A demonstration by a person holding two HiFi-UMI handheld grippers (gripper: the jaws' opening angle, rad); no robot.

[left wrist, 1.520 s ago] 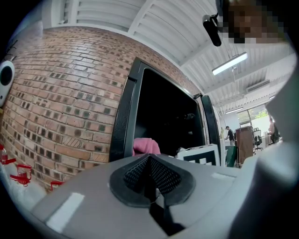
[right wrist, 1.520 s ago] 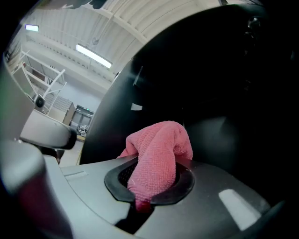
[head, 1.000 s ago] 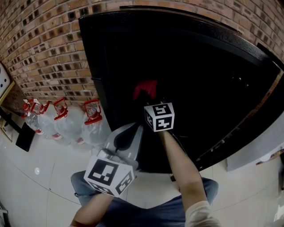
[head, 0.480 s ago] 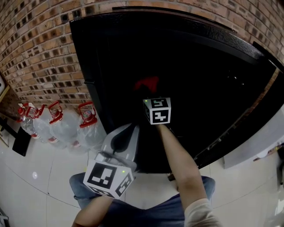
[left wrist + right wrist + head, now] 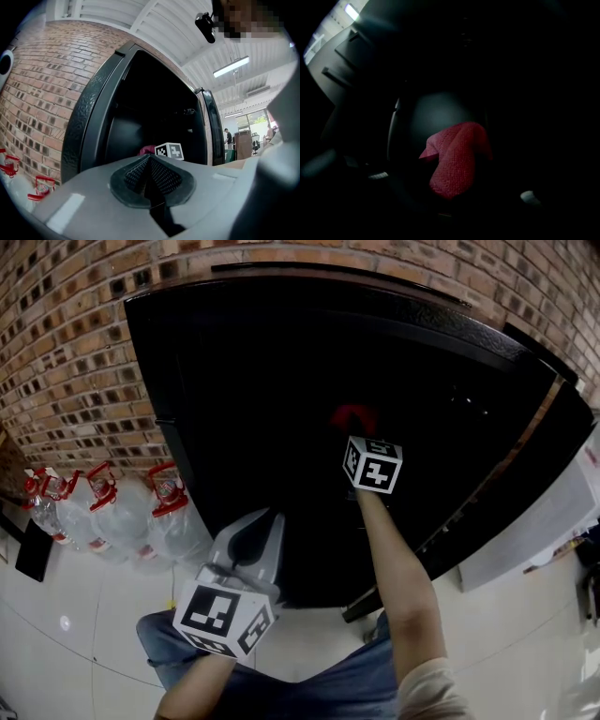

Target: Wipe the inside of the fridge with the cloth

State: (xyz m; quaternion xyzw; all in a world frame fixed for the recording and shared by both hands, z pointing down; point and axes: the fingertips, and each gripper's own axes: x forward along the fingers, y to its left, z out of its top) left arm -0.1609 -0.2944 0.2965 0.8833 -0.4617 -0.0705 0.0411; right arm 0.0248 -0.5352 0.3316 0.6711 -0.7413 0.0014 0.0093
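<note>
The black fridge (image 5: pixel 281 352) stands open, its inside very dark. A red cloth (image 5: pixel 353 416) is held inside it by my right gripper (image 5: pixel 356 430), which reaches in at arm's length. In the right gripper view the cloth (image 5: pixel 457 159) bunches right in front of the jaws against a dark inner surface, and the jaws themselves are lost in shadow. My left gripper (image 5: pixel 255 526) hangs outside, low in front of the fridge's left side. Its ribbed pads (image 5: pixel 140 171) meet with nothing between them. The left gripper view also catches the cloth (image 5: pixel 146 150) inside the fridge (image 5: pixel 93 117).
The fridge door (image 5: pixel 525 456) swings out to the right. Several clear water bottles with red caps (image 5: pixel 112 512) stand on the tiled floor left of the fridge, against a brick wall (image 5: pixel 66 352). The person's legs (image 5: pixel 309 690) are below.
My right gripper has carried the red cloth to the right and a little higher inside the fridge. The left gripper has stayed low outside.
</note>
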